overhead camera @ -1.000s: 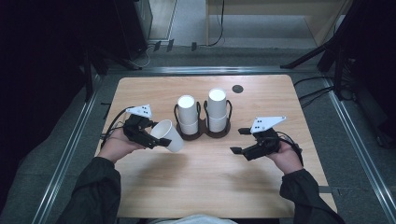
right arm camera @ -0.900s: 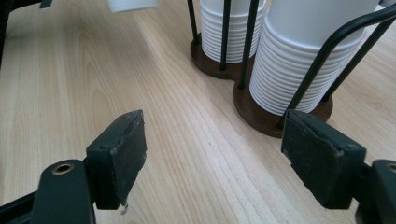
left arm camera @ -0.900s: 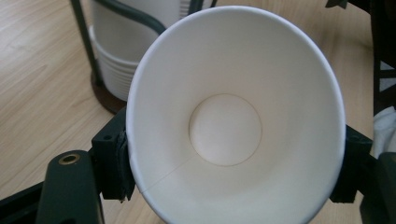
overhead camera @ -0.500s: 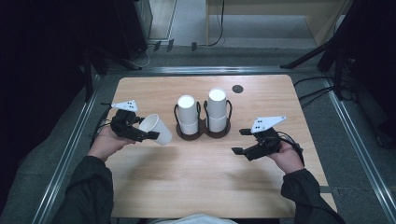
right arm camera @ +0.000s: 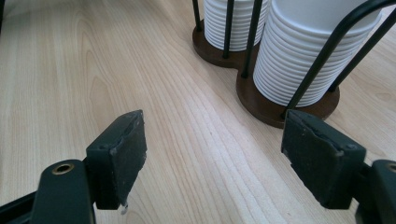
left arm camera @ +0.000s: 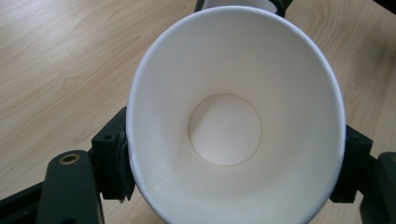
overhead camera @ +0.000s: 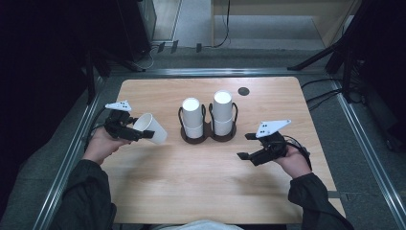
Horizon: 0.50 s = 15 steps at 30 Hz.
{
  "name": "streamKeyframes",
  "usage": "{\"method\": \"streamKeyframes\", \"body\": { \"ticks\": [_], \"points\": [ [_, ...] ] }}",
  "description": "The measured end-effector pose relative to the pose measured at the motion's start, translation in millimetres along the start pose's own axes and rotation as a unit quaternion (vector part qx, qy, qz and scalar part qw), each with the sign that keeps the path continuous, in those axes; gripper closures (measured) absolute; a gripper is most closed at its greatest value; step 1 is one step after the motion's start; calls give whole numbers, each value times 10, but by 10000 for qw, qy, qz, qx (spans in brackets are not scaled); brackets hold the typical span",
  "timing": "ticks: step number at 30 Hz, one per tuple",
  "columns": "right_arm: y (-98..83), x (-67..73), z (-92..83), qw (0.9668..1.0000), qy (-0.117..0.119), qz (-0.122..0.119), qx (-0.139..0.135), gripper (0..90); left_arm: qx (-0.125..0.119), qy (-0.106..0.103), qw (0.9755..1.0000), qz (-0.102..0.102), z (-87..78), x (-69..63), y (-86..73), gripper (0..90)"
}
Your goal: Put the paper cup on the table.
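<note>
Open wood front and sides; cup rack blocks the middle.

The rack [overhead camera: 209, 135] with its two cup stacks [overhead camera: 193, 117] stands mid-table [overhead camera: 191, 182], wire hoops rising round each stack, so any straight pass across the centre meets it. Near half of the table is bare wood from edge to edge, free between both hands. Left gripper [overhead camera: 125, 129] holds a cup [overhead camera: 151, 128] on its side, mouth toward the hand, base pointing at the rack with a small gap of bare wood between. Right gripper [overhead camera: 249, 146] hangs with jaws wide apart and nothing between them, the rack's right base just ahead of it. A small dark disc [overhead camera: 243, 91] lies flat at the far edge, right of the stacks. Far left corner is open.
</note>
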State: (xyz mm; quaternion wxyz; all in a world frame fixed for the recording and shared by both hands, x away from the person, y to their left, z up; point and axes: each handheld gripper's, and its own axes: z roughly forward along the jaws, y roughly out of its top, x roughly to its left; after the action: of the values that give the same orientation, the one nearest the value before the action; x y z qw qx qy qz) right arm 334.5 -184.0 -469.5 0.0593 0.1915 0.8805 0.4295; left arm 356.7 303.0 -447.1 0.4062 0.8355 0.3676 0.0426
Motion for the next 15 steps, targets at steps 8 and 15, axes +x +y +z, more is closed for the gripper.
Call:
{"method": "streamKeyframes", "body": {
  "ticks": [8,15],
  "points": [
    [-6,-1,11,10000,4,11,34,224,-122,186,9994,-274,-99,161,-70,227],
    [-4,12,40,10000,7,-24,79,224,-115,378,9983,-439,-157,290,-98,227]
  ]
}}
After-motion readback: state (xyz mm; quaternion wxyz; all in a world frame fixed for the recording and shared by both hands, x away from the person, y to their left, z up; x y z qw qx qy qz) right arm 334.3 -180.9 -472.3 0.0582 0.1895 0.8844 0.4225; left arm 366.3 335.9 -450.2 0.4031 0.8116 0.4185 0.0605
